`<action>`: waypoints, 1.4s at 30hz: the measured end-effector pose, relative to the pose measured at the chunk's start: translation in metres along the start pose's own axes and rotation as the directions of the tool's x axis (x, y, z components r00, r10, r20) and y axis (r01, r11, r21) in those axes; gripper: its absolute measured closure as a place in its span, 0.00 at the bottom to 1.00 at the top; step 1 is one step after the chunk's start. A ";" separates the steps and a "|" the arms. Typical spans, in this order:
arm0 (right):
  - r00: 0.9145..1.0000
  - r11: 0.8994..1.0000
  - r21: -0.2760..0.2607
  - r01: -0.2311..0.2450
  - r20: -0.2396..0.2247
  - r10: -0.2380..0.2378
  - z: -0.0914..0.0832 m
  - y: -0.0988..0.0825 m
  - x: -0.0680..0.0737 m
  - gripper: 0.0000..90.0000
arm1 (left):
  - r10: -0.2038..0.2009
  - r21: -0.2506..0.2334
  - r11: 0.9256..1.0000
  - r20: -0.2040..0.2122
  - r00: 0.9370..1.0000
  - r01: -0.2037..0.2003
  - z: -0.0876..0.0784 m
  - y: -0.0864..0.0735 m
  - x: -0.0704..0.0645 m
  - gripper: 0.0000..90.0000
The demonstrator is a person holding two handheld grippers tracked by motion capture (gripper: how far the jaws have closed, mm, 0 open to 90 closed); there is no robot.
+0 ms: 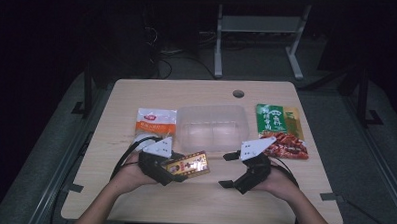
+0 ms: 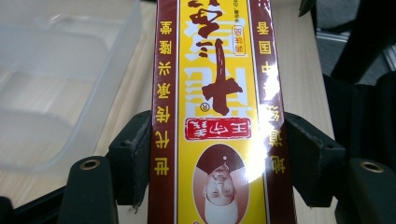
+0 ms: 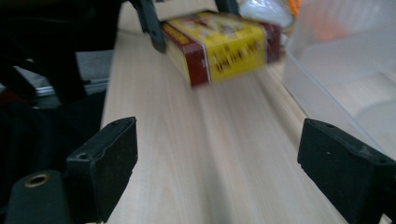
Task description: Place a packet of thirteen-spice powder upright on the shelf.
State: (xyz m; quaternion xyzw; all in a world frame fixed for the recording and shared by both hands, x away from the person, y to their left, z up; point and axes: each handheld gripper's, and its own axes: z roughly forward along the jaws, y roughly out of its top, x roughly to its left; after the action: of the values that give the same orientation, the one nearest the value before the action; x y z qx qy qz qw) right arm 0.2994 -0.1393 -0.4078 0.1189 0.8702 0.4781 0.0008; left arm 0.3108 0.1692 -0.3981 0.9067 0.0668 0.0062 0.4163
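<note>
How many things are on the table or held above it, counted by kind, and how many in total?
Yellow-and-maroon box, held by the left gripper: 1
Snack packets, namely orange-and-white, green, red: 3
Clear plastic container: 1
Total: 5

Dim, dark-edged high view; glare streaks the yellow box (image 2: 219,116), motion-blurred in the right gripper view.

- Left gripper (image 1: 177,167), held in the left hand (image 1: 129,173), has its black jaws clamped on the long sides of a yellow and dark red printed cardboard box (image 1: 187,164).
- Right gripper (image 1: 228,169), in the right hand (image 1: 276,184), has its jaws spread wide with nothing between them.
</note>
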 end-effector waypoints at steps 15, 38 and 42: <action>0.996 0.998 -0.033 0.057 -0.072 -0.060 0.012 0.016 0.001 0.16 | 0.073 -0.029 0.997 0.091 0.993 -0.071 0.012 0.008 -0.005 0.35; 0.988 0.991 -0.057 0.125 -0.084 -0.129 0.014 0.018 0.009 0.35 | 0.092 -0.058 0.995 0.160 0.983 -0.084 0.015 0.009 -0.006 0.35; 0.989 0.992 -0.043 0.115 -0.088 -0.119 0.015 0.018 0.011 0.35 | 0.082 -0.060 0.996 0.162 0.983 -0.073 0.019 0.007 -0.007 0.35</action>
State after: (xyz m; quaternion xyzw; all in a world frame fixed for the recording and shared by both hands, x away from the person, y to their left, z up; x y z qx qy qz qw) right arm 0.2940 -0.1157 -0.3996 0.0459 0.8655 0.4987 -0.0081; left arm 0.3063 0.1500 -0.4050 0.8945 -0.0032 -0.0508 0.4442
